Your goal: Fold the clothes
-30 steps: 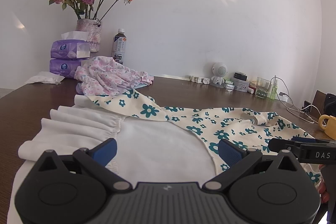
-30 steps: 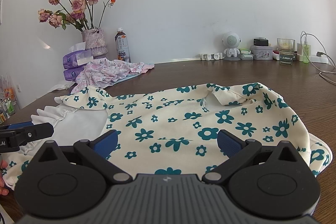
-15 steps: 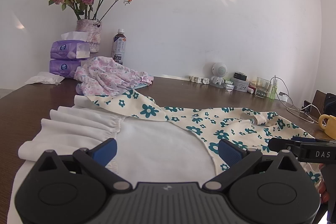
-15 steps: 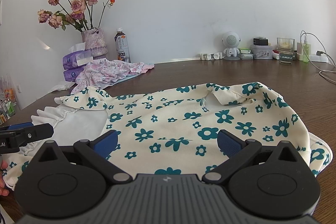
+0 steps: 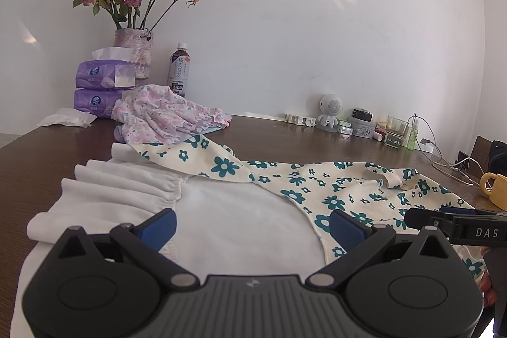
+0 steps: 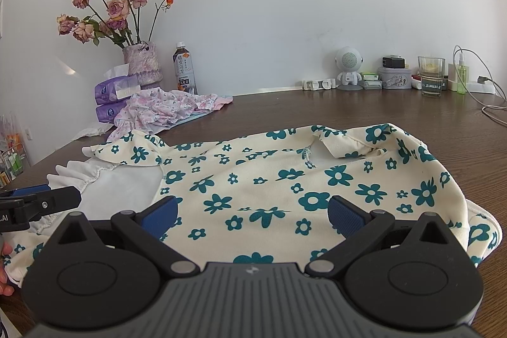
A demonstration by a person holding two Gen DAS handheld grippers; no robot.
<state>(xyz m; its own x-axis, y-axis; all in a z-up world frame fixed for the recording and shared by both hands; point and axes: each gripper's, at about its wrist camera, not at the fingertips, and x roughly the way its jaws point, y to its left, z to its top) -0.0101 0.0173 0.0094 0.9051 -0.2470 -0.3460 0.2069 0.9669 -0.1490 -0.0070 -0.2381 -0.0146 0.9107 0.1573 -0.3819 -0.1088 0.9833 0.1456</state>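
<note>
A cream garment with teal flowers (image 6: 285,179) lies spread on the brown table, its white ruffled skirt part (image 5: 133,189) to the left. My left gripper (image 5: 252,227) hovers open over the white part, nothing between its blue pads. My right gripper (image 6: 252,219) is open above the flowered part, also holding nothing. The flowered cloth (image 5: 348,189) runs to the right in the left wrist view, where the tip of the right gripper (image 5: 456,224) shows. The left gripper (image 6: 38,205) shows at the left edge of the right wrist view.
A crumpled pink floral garment (image 6: 164,113) lies behind, near purple tissue packs (image 5: 98,91), a vase of roses (image 5: 133,53) and a bottle (image 5: 179,72). Along the wall stand a small white robot figure (image 6: 348,68), a glass (image 6: 430,75) and cables. A yellow mug (image 5: 496,189) sits far right.
</note>
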